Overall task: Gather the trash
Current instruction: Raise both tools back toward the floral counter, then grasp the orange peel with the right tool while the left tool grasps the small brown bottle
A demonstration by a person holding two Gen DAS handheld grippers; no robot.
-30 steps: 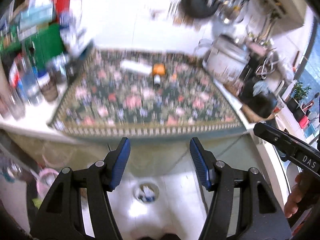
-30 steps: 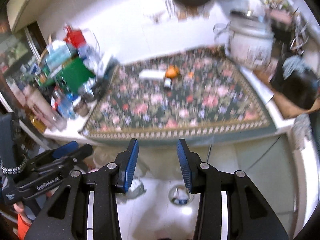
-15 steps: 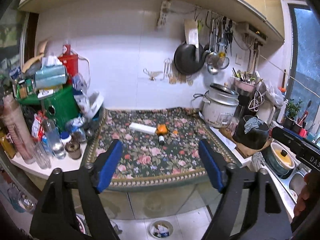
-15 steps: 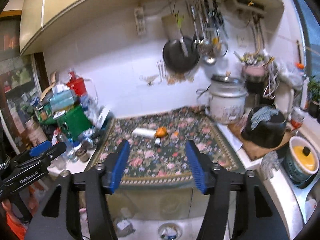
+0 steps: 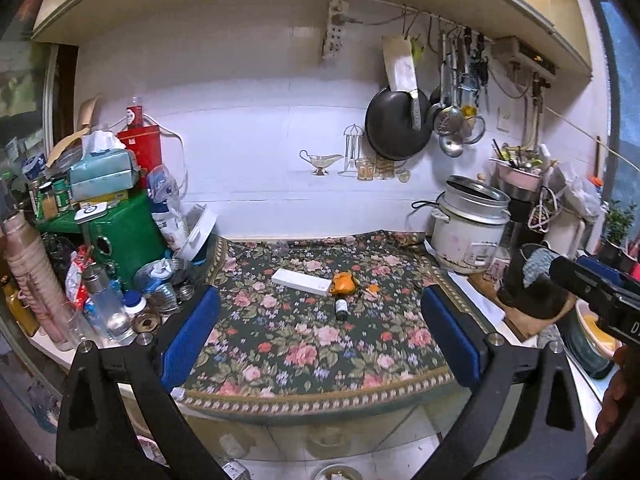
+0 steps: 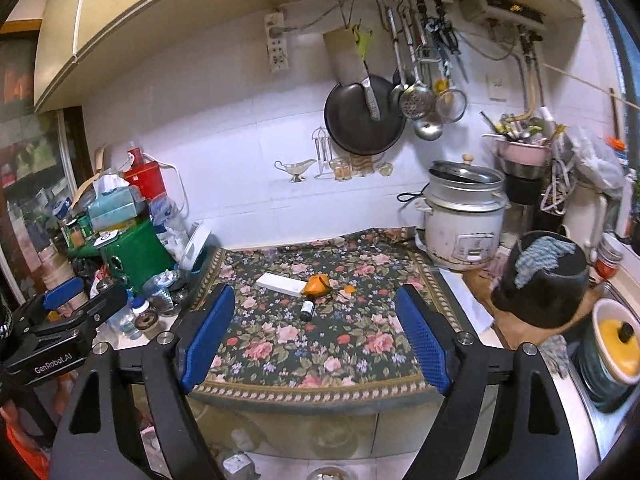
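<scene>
Left wrist view: left claw [image 5: 320,338] spread wide, empty; orange peel [image 5: 344,283] well beyond.

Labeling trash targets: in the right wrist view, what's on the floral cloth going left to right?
White flat box → small dark bottle lying on its side → orange peel → small orange scrap. The bottle sits nearer the camera than the rest.
</scene>
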